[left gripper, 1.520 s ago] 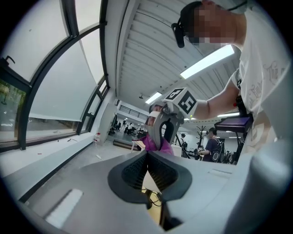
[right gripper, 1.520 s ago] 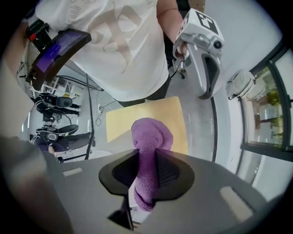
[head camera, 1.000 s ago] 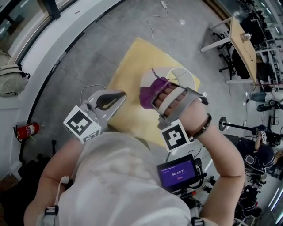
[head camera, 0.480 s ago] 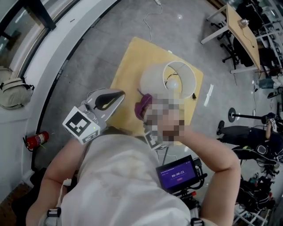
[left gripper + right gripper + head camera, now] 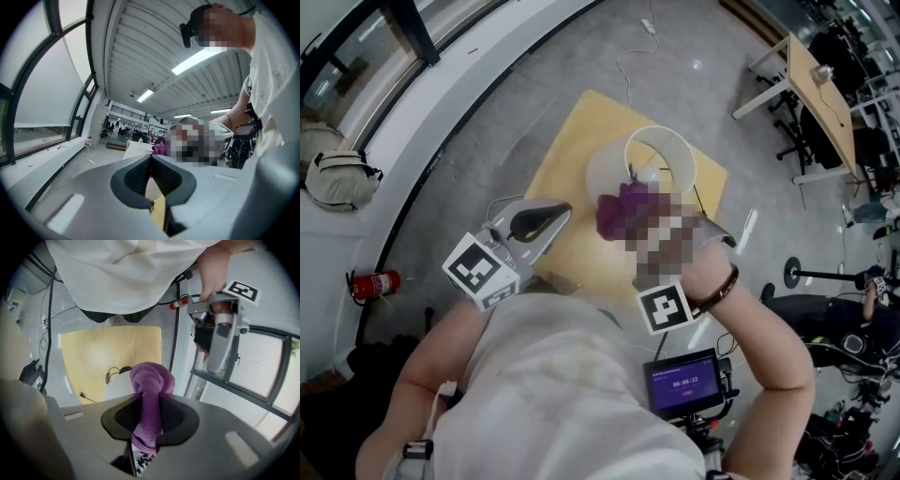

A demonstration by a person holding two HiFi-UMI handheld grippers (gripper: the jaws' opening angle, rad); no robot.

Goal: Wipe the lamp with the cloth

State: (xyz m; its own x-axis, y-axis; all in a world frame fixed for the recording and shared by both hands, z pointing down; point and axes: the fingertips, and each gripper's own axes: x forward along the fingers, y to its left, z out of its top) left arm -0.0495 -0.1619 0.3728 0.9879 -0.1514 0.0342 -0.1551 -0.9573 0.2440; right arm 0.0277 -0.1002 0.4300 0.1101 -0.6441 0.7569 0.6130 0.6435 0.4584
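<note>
Tongs to the left come first: the left tongs (image 5: 565, 208) are held level over the near left edge of the yellow counter (image 5: 567, 155). Their jaws are pressed together on nothing, and they stay clear of the lamp.

Toward the middle of the counter is the lamp (image 5: 614, 173), with the open top of its white shade facing up at the head camera. The shade looks thin and light. I judge it would dent under a hard push and could rock or slide on the smooth top. Any steadying hold belongs low down, on the stem or base rather than on the shade wall. No view shows those lower parts clearly.

Against the near side of the shade sits the purple cloth (image 5: 623, 204), soft and limp, bunched into a wad. It appears to be touching the shade, though contact is hard to confirm.

Furthest right, the right tongs (image 5: 150, 401) point downward and pinch the cloth between their pads. A rounded wad stands proud of the tips and a tail hangs back between the jaws. That hold suits the job, because only fabric, not hard jaw, should meet the shade. Being terry-like, the cloth should grip well, so light strokes ought to be enough.
</note>
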